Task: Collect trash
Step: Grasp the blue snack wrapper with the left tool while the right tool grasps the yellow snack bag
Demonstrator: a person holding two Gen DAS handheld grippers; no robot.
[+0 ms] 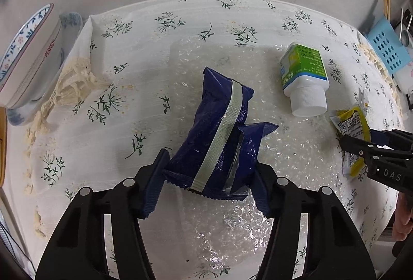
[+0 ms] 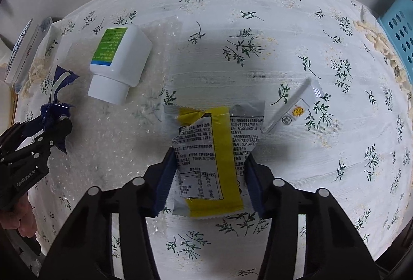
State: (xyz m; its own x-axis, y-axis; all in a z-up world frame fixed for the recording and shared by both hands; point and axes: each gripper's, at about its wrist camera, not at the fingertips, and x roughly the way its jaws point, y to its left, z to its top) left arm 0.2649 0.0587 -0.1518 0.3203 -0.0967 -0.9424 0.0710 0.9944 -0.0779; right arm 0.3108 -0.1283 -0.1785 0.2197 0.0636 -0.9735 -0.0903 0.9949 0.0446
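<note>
Nearest my left lens, the left gripper [image 1: 206, 187] is closing its ribbed blue pads on the near end of the crumpled dark blue foil snack wrapper [image 1: 219, 135], both pads touching its sides. It is lying on the clear bubble wrap sheet [image 1: 232, 228] on the floral-cloth table [image 1: 108, 78]. I am judging it light, soft and crinkly, likely slick. Its long axis is running away from me, tilted slightly right, pale seam strip up.

On the other side I am watching the right gripper [image 2: 209, 176] pinching the yellow and grey printed snack wrapper [image 2: 214, 150] across its width near the lower half. This one is flat, limp and nearly weightless, I think; its long axis is pointing straight ahead.

Still loose, I am noting the white plastic bottle with a green label [image 2: 118, 60] lying on its side, cap toward me, and a small clear sachet [image 2: 291, 107].
</note>
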